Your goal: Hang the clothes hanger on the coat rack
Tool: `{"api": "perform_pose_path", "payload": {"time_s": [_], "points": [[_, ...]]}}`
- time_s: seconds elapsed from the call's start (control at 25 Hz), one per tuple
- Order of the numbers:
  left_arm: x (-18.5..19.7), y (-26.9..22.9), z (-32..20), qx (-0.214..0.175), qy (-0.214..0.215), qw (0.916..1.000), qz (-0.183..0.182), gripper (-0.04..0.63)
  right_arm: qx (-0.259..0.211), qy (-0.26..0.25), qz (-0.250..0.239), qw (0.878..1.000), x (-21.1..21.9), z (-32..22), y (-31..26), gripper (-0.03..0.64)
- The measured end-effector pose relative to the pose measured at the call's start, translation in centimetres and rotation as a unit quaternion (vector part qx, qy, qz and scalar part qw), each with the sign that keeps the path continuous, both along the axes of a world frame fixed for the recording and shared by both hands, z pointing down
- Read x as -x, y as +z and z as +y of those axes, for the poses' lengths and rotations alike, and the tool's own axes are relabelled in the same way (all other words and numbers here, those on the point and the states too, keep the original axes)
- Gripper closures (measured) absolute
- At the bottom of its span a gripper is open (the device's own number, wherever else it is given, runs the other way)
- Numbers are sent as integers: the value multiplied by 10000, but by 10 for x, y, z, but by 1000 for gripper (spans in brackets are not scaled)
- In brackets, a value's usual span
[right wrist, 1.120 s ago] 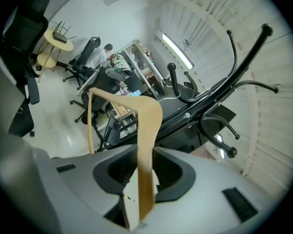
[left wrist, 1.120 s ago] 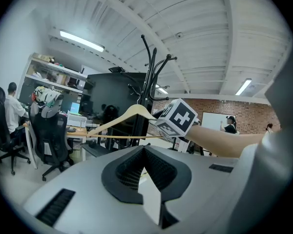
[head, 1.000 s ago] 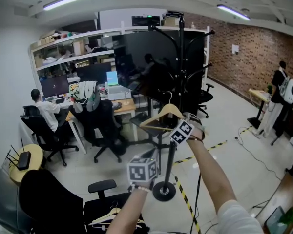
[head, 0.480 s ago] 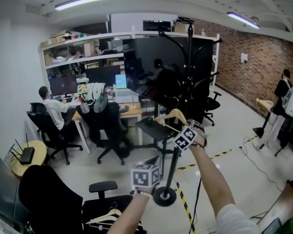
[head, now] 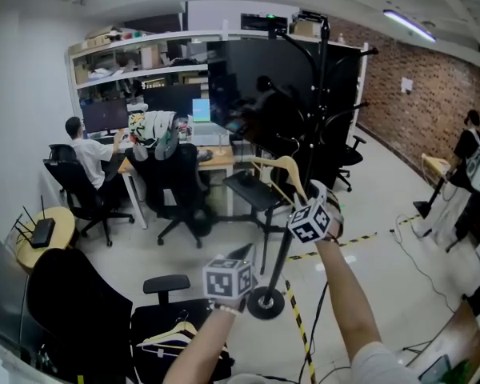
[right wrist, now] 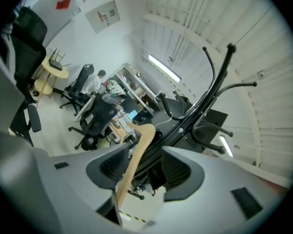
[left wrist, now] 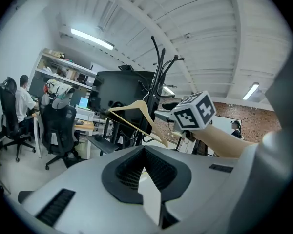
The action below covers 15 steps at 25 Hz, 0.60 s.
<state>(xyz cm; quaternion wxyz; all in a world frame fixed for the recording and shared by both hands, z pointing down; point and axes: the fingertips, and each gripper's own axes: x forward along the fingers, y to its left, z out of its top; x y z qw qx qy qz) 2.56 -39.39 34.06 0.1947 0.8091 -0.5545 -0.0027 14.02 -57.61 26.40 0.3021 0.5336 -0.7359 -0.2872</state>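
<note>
The right gripper (right wrist: pixel 145 167) is just spreading its jaws wide, loosing the pale wooden clothes hanger (right wrist: pixel 136 145) between them; it is seemingly hanging on the black metal coat rack (head: pixel 321 94); the left gripper (left wrist: pixel 144 155) is idling closed, empty.

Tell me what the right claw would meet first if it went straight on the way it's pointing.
The wooden hanger: its arm lies between the jaws of the right claw, which have just been opening. Behind it stands the black coat rack, though depth is hard to judge.
</note>
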Motion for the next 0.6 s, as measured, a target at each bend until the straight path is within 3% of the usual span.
{"api": "perform_pose_path", "payload": {"time_s": [0.12,0.28,0.44,0.48,0.6], "points": [[10,10,18,-33,-59,10000,73,606,101,-368,-410,9984,12,50,7,379],[28,29,44,-16,-147,9999,26,606,408,-748,-970,9916,32,113,35,447],[49,52,79,83,-278,9994,169,606,752,-707,-1300,9861,40,168,79,534],[54,57,89,92,-292,9993,198,606,885,-667,-1446,9833,41,182,90,593],[66,70,118,99,-310,9993,210,606,1360,-650,-2050,9671,45,218,118,612]]}}
